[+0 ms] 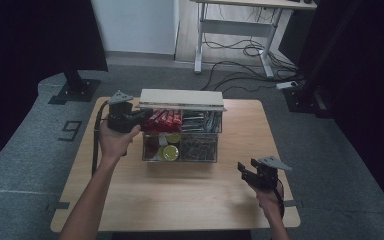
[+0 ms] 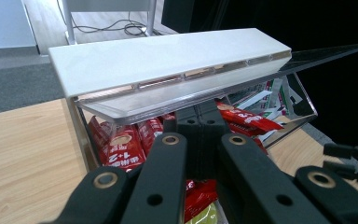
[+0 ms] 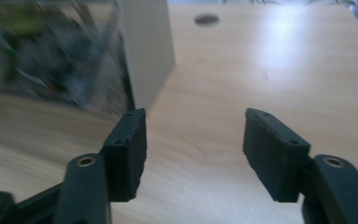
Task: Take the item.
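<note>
Holding the clear box's lid (image 2: 168,65) raised with our left gripper (image 1: 125,119), jaws clenched on its edge, we have the box (image 1: 180,150) open at the table's middle; our right gripper (image 1: 254,172), jaws parted and empty, has picked nothing yet.

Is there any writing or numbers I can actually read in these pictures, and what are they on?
"9": a large dark figure on the grey floor left of the table.
"1+2": white print on a red packet in the clear box, in the left gripper view.
The other print on the red packets is too small to read.
The other packets' print is too blurred.
</note>
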`<state>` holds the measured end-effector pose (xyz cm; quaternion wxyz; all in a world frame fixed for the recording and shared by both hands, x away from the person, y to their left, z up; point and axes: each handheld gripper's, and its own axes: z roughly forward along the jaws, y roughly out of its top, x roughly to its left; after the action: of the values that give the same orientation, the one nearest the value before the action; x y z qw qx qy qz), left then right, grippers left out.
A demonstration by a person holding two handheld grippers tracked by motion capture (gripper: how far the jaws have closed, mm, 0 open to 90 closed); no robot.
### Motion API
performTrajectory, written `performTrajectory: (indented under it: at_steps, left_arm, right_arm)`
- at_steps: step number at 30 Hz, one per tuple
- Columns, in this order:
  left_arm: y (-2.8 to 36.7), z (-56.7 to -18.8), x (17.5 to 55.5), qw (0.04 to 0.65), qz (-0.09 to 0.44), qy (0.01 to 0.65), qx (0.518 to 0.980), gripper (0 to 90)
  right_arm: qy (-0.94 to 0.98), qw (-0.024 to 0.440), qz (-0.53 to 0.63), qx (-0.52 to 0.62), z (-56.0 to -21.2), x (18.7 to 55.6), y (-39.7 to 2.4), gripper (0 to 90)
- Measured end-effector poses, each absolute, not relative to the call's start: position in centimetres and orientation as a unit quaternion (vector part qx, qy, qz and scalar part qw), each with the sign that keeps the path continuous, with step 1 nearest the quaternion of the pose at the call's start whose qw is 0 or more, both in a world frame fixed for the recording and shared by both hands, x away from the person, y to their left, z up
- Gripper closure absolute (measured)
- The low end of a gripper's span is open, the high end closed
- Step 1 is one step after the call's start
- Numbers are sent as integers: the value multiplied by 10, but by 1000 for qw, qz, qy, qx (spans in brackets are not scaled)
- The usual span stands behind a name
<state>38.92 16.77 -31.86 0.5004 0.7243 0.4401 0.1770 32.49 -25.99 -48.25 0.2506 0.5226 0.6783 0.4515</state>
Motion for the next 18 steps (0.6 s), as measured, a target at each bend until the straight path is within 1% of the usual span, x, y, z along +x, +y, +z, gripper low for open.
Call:
performTrajectory:
  at_steps: [4, 8, 13, 18]
  left_arm:
    - [167, -319, 389, 501, 177, 440, 724, 900]
    - [167, -318, 389, 500, 176, 442, 724, 900]
    - [166, -318, 389, 499, 177, 444, 723, 900]
    - [166, -318, 389, 499, 179, 443, 723, 900]
  right_arm:
    - [678, 251, 480, 497, -458, 324, -252, 479]
    - [679, 252, 499, 475, -435, 322, -244, 509]
    - [681, 257, 512, 457, -414, 324, -233, 522]
    - [685, 263, 516, 443, -400, 328, -221, 522]
